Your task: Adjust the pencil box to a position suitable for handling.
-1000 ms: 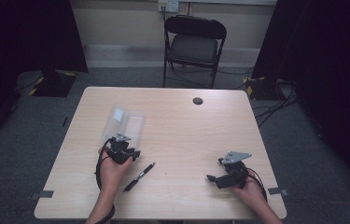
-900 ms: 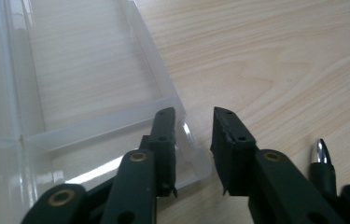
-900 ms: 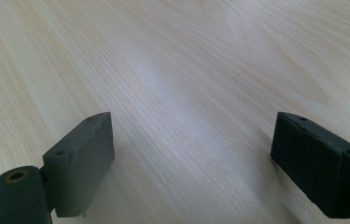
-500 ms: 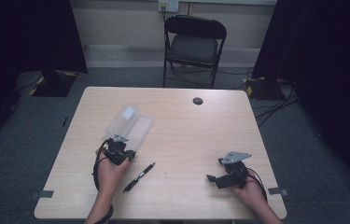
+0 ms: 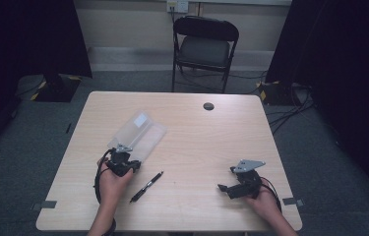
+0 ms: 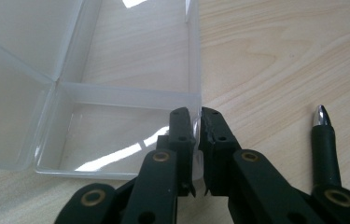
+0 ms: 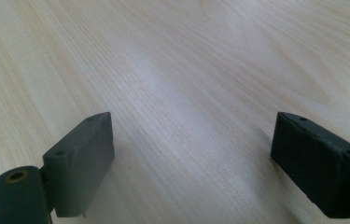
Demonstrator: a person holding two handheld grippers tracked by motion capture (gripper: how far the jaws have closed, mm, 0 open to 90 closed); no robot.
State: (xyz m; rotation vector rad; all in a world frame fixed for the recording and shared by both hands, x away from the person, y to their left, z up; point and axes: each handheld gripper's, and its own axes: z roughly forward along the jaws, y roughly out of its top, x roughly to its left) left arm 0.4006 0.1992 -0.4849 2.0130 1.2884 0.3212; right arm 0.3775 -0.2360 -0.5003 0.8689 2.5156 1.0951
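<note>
Jaws of the left gripper (image 6: 197, 123) pinched on the thin near wall of the clear plastic box (image 6: 116, 93), one pad inside the wall and one outside, after just closing. Box lying open, its lid (image 6: 18, 60) folded out flat to the side of the tray, seen from the left gripper view. Seen from the high view, left gripper (image 5: 121, 163) at the near corner of the box (image 5: 138, 133), on the left half of the wooden table (image 5: 206, 142). Black pen (image 5: 146, 186) flat on the table just beside this gripper, to its right, apart from the box; its silver tip (image 6: 322, 115) close to the right jaw. Perhaps touching the gripper body at the lower edge, not clear from this angle.

Jaws of the right gripper (image 7: 191, 149) standing wide apart over bare wood, nothing between them. Right gripper (image 5: 235, 186) resting near the front right of the table, well apart from box and pen. Small dark round mark (image 5: 208, 105) near the far edge. Folding chair (image 5: 204, 49) behind the table.
</note>
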